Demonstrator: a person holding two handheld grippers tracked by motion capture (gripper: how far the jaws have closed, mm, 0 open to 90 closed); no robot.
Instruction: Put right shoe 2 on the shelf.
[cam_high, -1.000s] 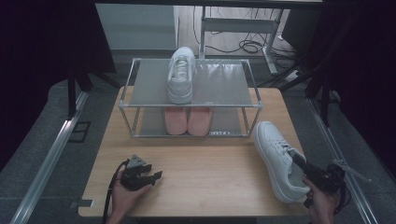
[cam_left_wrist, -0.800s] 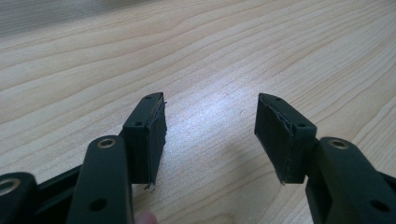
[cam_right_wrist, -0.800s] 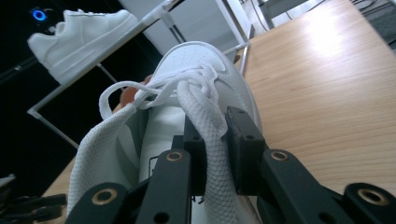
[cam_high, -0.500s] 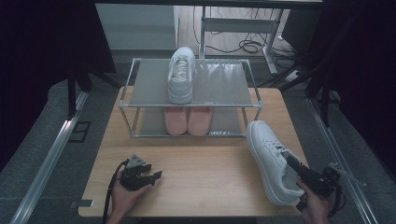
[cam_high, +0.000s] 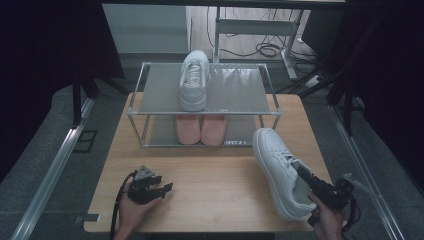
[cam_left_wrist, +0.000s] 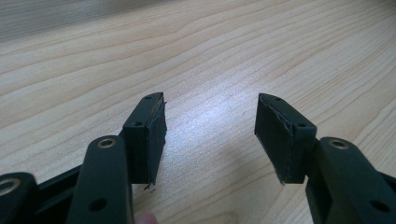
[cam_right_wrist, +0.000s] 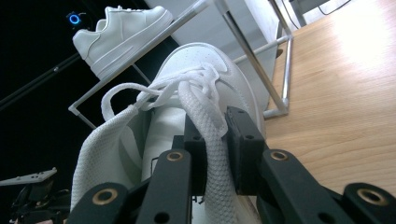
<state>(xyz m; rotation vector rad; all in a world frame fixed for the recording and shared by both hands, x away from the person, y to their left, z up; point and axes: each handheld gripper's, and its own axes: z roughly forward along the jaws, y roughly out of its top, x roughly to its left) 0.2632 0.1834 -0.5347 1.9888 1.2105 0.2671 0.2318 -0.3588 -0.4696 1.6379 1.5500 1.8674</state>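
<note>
A white sneaker (cam_high: 277, 167) is lifted off the wooden table (cam_high: 220, 180) at the right, toe pointing toward the shelf. My right gripper (cam_high: 303, 176) is shut on its heel collar (cam_right_wrist: 212, 135); the mesh rim sits pinched between the two pads. A matching white sneaker (cam_high: 193, 80) stands on the top tier of the metal shelf rack (cam_high: 150, 95), also seen in the right gripper view (cam_right_wrist: 123, 32). My left gripper (cam_high: 162, 189) rests near the table's front left, open, its jaws (cam_left_wrist: 210, 135) apart over bare wood.
A pair of pink shoes (cam_high: 201, 129) sits on the rack's lower tier. Dark curtains flank the table, metal rails run along both sides on the floor, and cables lie behind the rack.
My right gripper has carried the white sneaker leftward and toward the shelf rack, slightly higher. The left gripper has stayed where it was.
</note>
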